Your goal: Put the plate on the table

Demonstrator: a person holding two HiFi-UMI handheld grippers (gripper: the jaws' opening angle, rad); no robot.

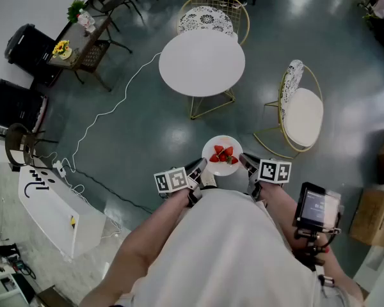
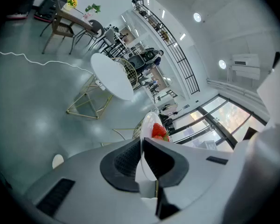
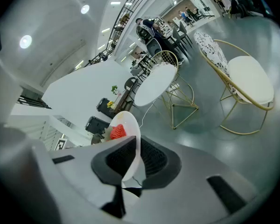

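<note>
A small white plate [image 1: 223, 157] with red strawberries [image 1: 223, 154] on it hangs in the air in front of the person's body, above the floor. My left gripper [image 1: 200, 166] is shut on the plate's left rim and my right gripper [image 1: 245, 160] is shut on its right rim. In the left gripper view the plate [image 2: 148, 127] stands edge-on between the jaws, strawberries [image 2: 159, 130] on its right face. The right gripper view shows the plate [image 3: 129, 125] clamped the same way, strawberries [image 3: 117, 132] to the left. The round white table [image 1: 201, 62] stands farther ahead, its top bare.
Two gold wire chairs with white cushions stand by the table, one behind it [image 1: 207, 18] and one to the right [image 1: 301, 110]. A white cable [image 1: 109, 110] runs across the dark floor at left. A side table with flowers [image 1: 77, 40] is far left.
</note>
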